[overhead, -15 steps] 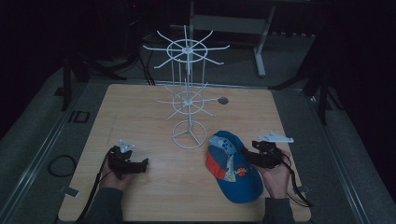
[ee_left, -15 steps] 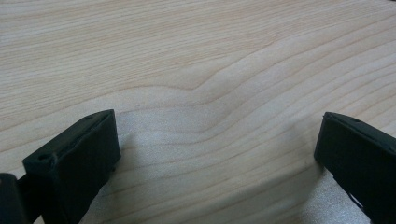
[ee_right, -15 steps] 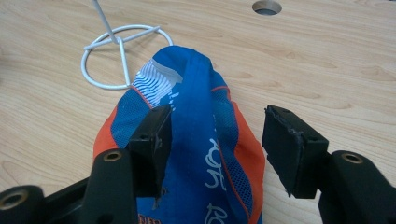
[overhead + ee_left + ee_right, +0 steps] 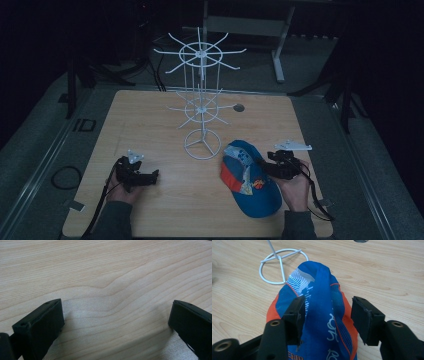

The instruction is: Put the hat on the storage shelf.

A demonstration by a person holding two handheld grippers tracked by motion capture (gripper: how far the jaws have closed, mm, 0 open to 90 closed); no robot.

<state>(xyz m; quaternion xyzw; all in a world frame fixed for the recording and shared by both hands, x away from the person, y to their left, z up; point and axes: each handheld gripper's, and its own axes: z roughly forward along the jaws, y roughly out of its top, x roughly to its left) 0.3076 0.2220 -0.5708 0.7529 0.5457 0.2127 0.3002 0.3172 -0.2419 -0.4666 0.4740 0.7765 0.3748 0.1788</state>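
Right tool (image 4: 327, 315) – jaws apart, straddling a raised blue ridge of the cap (image 4: 322, 315); left jaw touches the fabric, right jaw has a gap beside it, so not clamped. In the high view the right tool (image 4: 267, 167) sits at the cap's (image 4: 250, 182) right edge, held by the right hand (image 4: 295, 187). Cap is blue with orange panels and white print, lying on the table (image 4: 150, 125) at front right, just beside the round base of the white wire rack (image 4: 201, 107). In the right gripper view that base ring (image 4: 282, 265) lies just past the cap's far end.

Left tool (image 4: 115, 322) – jaws wide, only bare wood grain between them. In the high view the left tool (image 4: 150, 176) rests low at front left, well apart from the cap, left hand (image 4: 122, 187) behind it.
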